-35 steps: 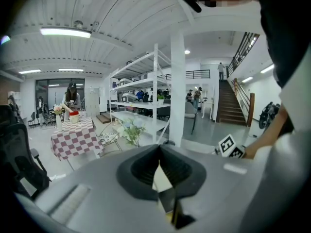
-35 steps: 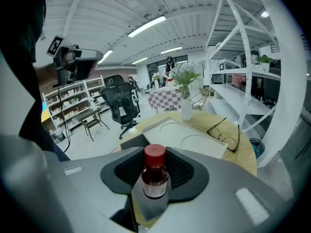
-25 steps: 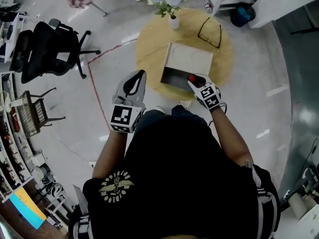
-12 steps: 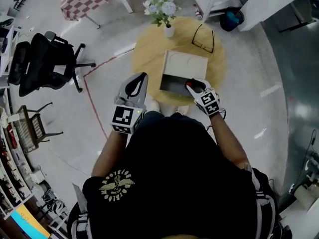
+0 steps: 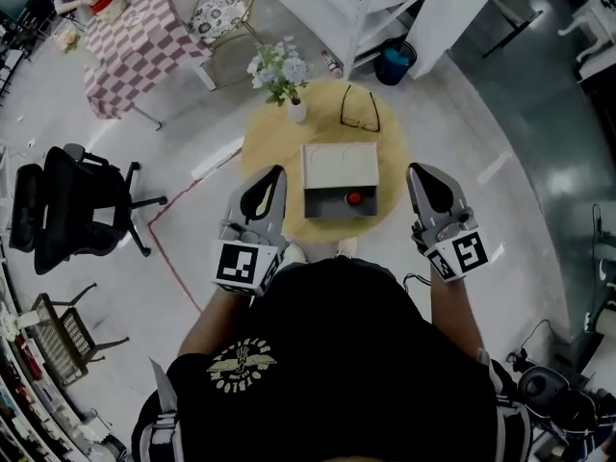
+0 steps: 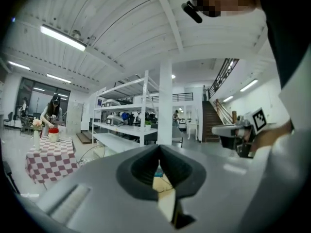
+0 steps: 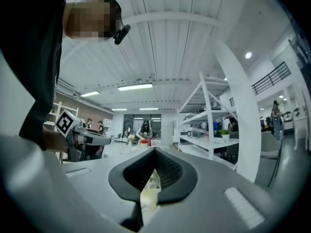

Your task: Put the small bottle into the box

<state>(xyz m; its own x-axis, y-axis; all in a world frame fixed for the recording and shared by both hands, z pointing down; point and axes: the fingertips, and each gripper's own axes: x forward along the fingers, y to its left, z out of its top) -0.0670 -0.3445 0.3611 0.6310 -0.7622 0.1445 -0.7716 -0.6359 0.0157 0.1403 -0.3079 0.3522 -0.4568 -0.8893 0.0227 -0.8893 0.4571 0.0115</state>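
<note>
An open pale box point(image 5: 339, 181) sits on the round yellow table point(image 5: 265, 152). Inside it, near the front wall, lies the small bottle point(image 5: 354, 198) with its red cap showing. My left gripper point(image 5: 272, 174) hangs left of the box and my right gripper point(image 5: 424, 172) right of it, both held high above the table and apart from the box. Each is shut with nothing between its jaws. In the left gripper view the left gripper point(image 6: 159, 148) points level across the room, as does the right gripper point(image 7: 154, 150) in the right gripper view.
A vase of flowers point(image 5: 284, 77) and black glasses point(image 5: 359, 112) lie on the table behind the box. A black office chair point(image 5: 67, 210) stands at the left, a checked table point(image 5: 135, 37) far left, a blue bin point(image 5: 393, 65) and white shelving point(image 5: 366, 3) beyond.
My right gripper has drawn back from the box to the right and shut, with the red-capped bottle left inside the box. The left gripper has hardly moved.
</note>
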